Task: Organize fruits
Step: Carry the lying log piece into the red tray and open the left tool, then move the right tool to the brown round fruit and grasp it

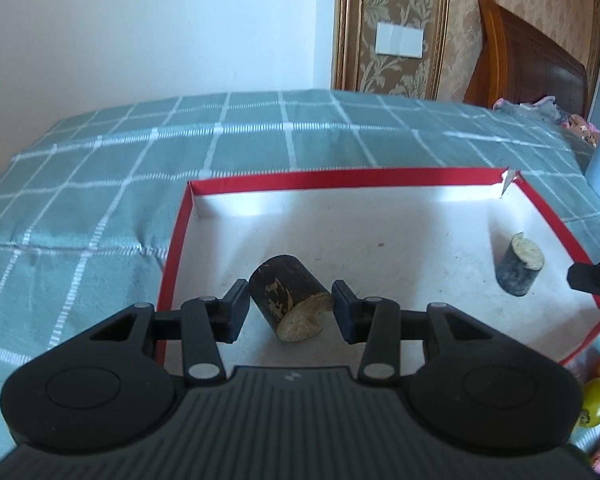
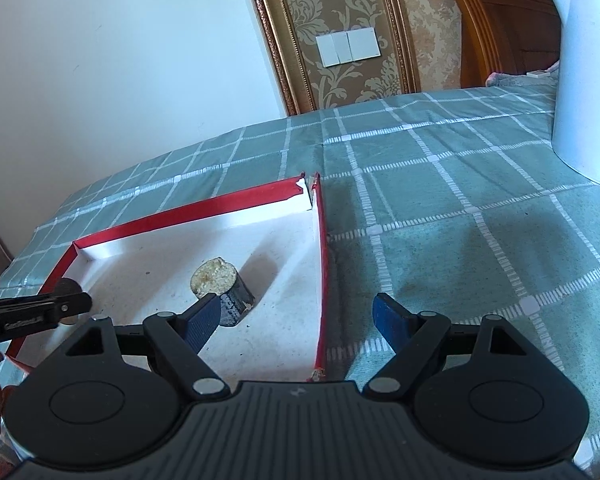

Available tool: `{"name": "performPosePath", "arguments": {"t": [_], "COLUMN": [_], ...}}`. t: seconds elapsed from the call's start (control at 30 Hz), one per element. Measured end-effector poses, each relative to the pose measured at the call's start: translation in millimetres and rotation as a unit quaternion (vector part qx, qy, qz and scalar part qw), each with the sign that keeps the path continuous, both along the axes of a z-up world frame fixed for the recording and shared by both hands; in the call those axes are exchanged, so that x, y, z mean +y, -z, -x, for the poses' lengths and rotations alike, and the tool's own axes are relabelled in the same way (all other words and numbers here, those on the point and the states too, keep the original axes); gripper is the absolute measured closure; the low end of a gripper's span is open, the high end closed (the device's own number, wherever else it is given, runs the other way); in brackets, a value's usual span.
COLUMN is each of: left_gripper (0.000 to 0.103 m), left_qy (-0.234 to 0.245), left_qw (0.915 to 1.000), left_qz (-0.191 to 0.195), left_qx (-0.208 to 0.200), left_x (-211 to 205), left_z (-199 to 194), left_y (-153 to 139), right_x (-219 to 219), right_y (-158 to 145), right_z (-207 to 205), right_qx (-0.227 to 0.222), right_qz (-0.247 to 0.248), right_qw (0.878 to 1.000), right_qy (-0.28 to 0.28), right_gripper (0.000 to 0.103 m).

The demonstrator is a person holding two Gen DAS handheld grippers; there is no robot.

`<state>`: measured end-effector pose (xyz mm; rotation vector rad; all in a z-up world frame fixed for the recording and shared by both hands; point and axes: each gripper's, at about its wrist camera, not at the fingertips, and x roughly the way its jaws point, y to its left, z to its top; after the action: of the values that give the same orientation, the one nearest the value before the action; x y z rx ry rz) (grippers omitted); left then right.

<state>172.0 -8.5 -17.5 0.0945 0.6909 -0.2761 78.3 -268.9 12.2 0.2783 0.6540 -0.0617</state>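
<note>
Left wrist view: the red-rimmed box (image 1: 172, 264) has two sugarcane chunks in it. The left gripper (image 1: 290, 304) sits part open around the near brown chunk (image 1: 288, 300), gripping nothing; the dark chunk (image 1: 518, 266) lies far right.

Right wrist view: the right gripper (image 2: 296, 320) is wide open and empty, straddling the box's right wall.

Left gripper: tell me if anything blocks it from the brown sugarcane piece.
Nothing visible does. The left gripper is open with the brown sugarcane piece lying between its fingers inside the red-edged box.
</note>
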Motion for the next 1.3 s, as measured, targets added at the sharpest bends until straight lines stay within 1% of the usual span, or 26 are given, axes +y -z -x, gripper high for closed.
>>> {"name": "performPosePath", "arguments": {"t": [0.1, 0.2, 0.27, 0.33, 0.37, 0.4, 0.43, 0.47, 0.5, 0.57, 0.67, 0.73, 0.83, 0.93, 1.0, 1.07, 1.2, 1.3], "left_gripper": [0.062, 0.058, 0.048, 0.043, 0.038, 0.033, 0.024, 0.021, 0.021, 0.014, 0.008, 0.003, 0.001, 0.000, 0.000, 0.000, 0.000, 0.000], "left_qy": [-0.002, -0.005, -0.011, -0.013, -0.016, -0.018, -0.021, -0.024, -0.029, -0.033, -0.042, -0.040, -0.044, -0.050, -0.043, -0.033, -0.021, -0.017], "left_qw": [1.0000, 0.9998, 0.9998, 0.9999, 0.9998, 0.9997, 0.9995, 0.9990, 0.9983, 0.9970, 0.9930, 0.9903, 0.9846, 0.9786, 0.9783, 0.9811, 0.9871, 0.9907], "left_qz": [0.002, -0.012, -0.016, -0.009, -0.008, -0.009, -0.009, -0.009, -0.012, -0.014, 0.008, 0.018, 0.011, -0.013, -0.025, -0.029, -0.013, -0.009], "left_qx": [0.007, 0.012, 0.009, 0.002, -0.003, -0.010, -0.022, -0.036, -0.050, -0.069, -0.110, -0.132, -0.169, -0.199, -0.201, -0.188, -0.158, -0.135], "left_x": [0.8, -1.6, -1.9, 0.1, 1.2, 2.4, 4.2, 6.0, 7.7, 11.5, 24.4, 32.0, 38.2, 38.5, 40.0, 42.6, 51.0, 53.3], "left_z": [-2.2, -3.2, -2.9, 0.5, 3.0, 6.7, 11.6, 17.7, 24.4, 38.7, 72.3, 99.6, 141.0, 174.7, 188.1, 192.6, 191.5, 184.5], "left_y": [-0.5, 0.1, -0.3, -3.4, -5.8, -8.7, -12.0, -15.6, -19.3, -27.5, -37.7, -37.9, -28.4, -13.9, -5.7, -0.2, 7.9, 12.4], "right_x": [2.8, 5.0, 5.1, 4.7, 4.7, 4.4, 4.1, 4.3, 4.3, 3.9, 3.5, 3.5, 3.1, 3.6, 4.9, 4.9, 0.9, 1.0], "right_y": [-0.3, 0.0, 0.8, 1.6, 2.2, 2.6, 2.9, 3.3, 3.2, 3.0, 2.9, 3.2, 3.0, 1.7, 0.5, -1.8, -5.4, -4.6], "right_z": [-0.1, -0.7, -0.4, -1.4, -1.7, -2.1, -2.2, -2.4, -2.5, -2.3, -2.5, -2.6, -2.4, -0.9, 1.8, 6.0, 30.5, 54.0], "right_qx": [0.000, 0.001, 0.004, 0.006, 0.007, 0.008, 0.008, 0.008, 0.008, 0.007, 0.007, 0.008, 0.008, 0.003, -0.003, -0.006, -0.013, -0.025], "right_qz": [0.004, 0.009, 0.010, 0.012, 0.013, 0.015, 0.015, 0.016, 0.015, 0.016, 0.017, 0.019, 0.019, 0.020, 0.025, 0.028, 0.019, 0.048], "right_qw": [1.000, 1.000, 1.000, 1.000, 1.000, 1.000, 1.000, 1.000, 1.000, 1.000, 1.000, 1.000, 1.000, 1.000, 1.000, 1.000, 1.000, 0.998], "right_qy": [-0.005, -0.008, -0.009, -0.008, -0.008, -0.007, -0.006, -0.005, -0.005, -0.004, -0.003, -0.002, 0.000, -0.002, -0.004, -0.006, -0.017, -0.019], "right_gripper": [0.020, 0.020, 0.020, 0.020, 0.020, 0.019, 0.019, 0.019, 0.019, 0.019, 0.019, 0.019, 0.019, 0.019, 0.019, 0.019, 0.019, 0.019]}}
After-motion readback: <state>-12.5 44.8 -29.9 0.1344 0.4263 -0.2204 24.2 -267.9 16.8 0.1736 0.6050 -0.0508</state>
